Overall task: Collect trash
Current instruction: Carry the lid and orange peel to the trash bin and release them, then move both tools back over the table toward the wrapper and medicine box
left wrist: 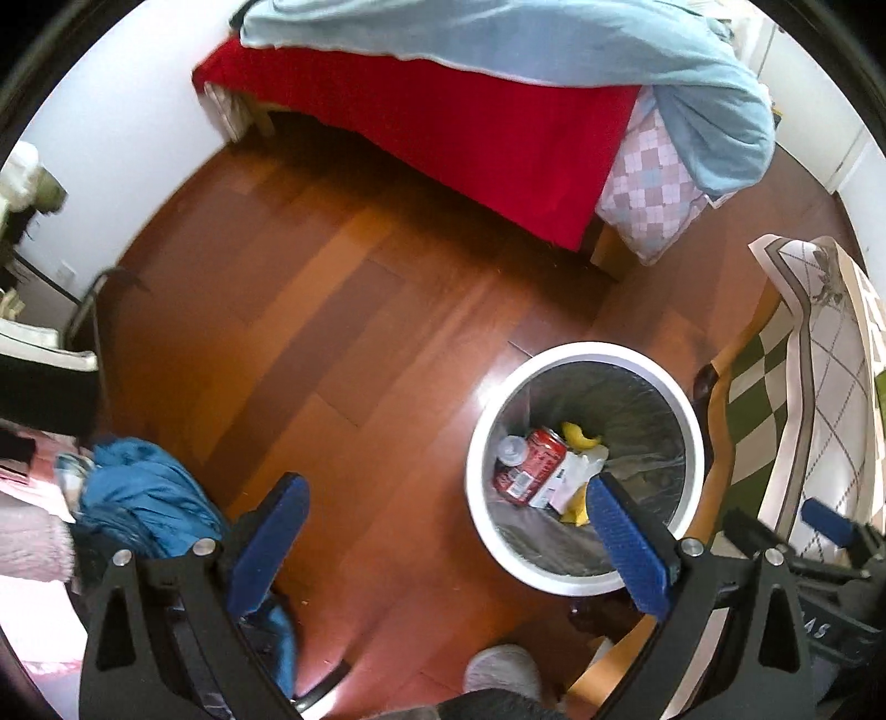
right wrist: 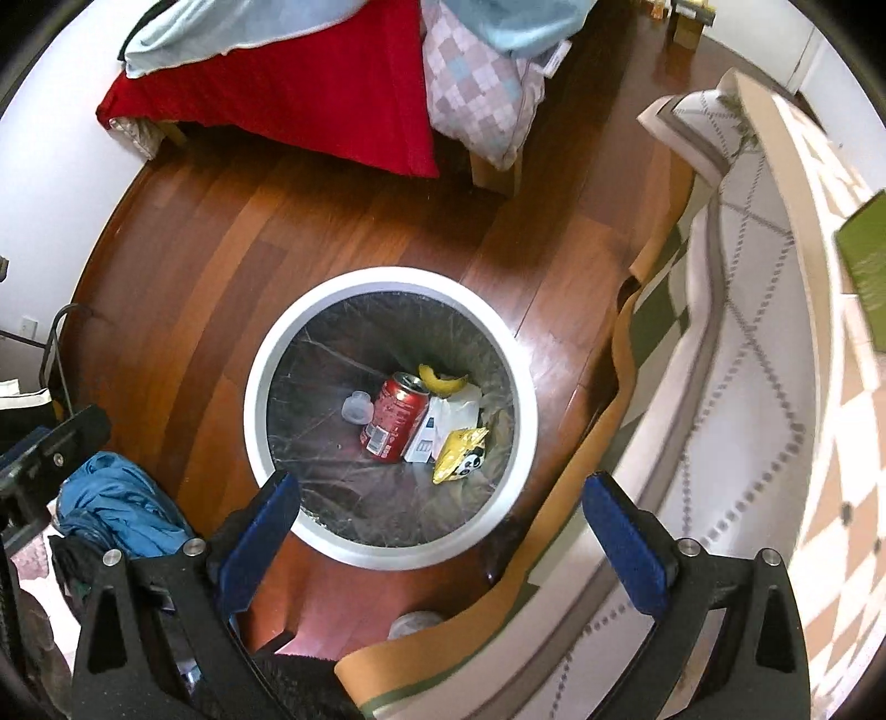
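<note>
A white round trash bin (right wrist: 260, 354) with a dark liner stands on the wooden floor; it also shows in the left wrist view (left wrist: 581, 350). Inside lie a red soda can (right wrist: 396, 418), a banana peel (right wrist: 443, 381), a white carton (right wrist: 443, 426), a yellow snack wrapper (right wrist: 459, 451) and a small clear cup (right wrist: 357, 407). My right gripper (right wrist: 443, 531) is open and empty, above the bin's near rim. My left gripper (left wrist: 448, 531) is open and empty, above the floor to the left of the bin. The can (left wrist: 531, 465) shows there too.
A bed with a red cover (left wrist: 470, 138) and light blue blanket (left wrist: 554, 50) stands at the far side. A table with a patterned cloth (right wrist: 720, 387) is on the right. Blue clothing (right wrist: 116, 509) lies on the left.
</note>
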`<state>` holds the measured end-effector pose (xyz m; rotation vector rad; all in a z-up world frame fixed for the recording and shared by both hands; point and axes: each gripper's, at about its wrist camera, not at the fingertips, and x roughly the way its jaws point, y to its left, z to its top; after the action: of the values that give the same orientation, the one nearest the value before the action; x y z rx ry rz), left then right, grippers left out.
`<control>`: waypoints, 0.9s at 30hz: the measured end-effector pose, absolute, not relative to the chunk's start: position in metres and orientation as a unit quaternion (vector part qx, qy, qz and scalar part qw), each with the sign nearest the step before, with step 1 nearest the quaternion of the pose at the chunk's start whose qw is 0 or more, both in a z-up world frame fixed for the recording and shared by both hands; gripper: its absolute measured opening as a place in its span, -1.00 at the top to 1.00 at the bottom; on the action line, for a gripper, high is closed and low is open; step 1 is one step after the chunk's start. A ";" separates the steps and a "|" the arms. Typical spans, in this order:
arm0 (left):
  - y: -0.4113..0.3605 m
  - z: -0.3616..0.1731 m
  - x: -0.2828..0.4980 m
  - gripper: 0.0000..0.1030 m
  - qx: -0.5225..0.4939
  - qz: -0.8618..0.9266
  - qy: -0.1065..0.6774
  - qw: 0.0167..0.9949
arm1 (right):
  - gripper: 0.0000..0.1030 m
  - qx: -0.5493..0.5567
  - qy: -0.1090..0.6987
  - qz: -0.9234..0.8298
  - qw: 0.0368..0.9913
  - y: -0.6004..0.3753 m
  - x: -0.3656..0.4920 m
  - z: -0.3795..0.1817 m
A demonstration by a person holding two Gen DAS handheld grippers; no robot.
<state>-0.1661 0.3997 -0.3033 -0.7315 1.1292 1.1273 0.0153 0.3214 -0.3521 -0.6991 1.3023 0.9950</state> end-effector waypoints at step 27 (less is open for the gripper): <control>0.299 -0.152 -0.143 -0.98 -0.234 0.520 0.415 0.709 | -0.99 -0.161 0.516 0.489 0.685 0.192 0.045 -0.184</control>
<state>-0.1428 0.2986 -0.1524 -0.5187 0.9207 1.1552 0.0454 0.1918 -0.1839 -0.3604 1.1552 1.0949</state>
